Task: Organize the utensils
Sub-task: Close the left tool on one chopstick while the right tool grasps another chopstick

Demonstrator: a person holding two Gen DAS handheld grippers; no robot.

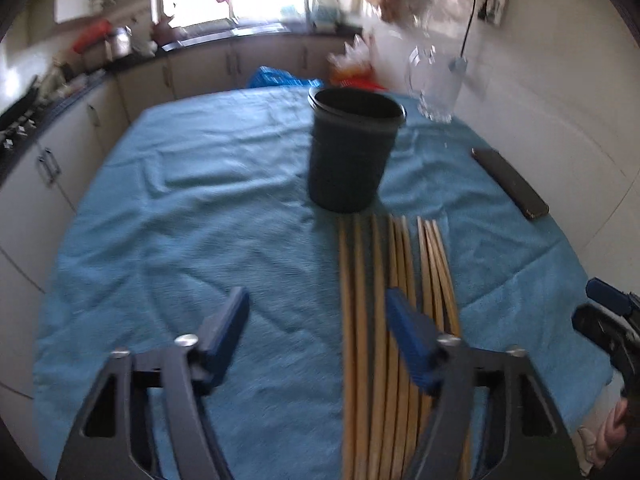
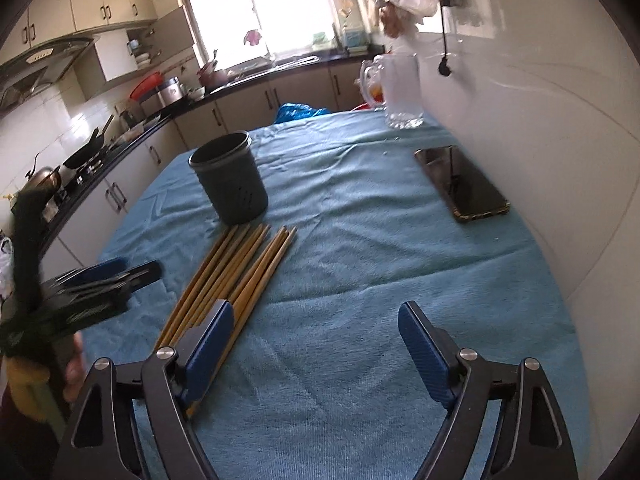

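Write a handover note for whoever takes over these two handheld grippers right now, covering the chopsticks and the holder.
Left tongs: open, empty, above the cloth at the near end of the chopsticks.
Right tongs: open, empty, just right of the chopsticks.
Chopsticks: a loose bundle lying flat on the blue cloth, tips pointing at the holder.
Dark holder: upright just beyond the tips; no chopsticks stick out of it.
Phone and glass jug sit to the right, out of the way.
Done: nothing loaded as far as I can see.
Left: pick up the chopsticks and stand them in the holder.
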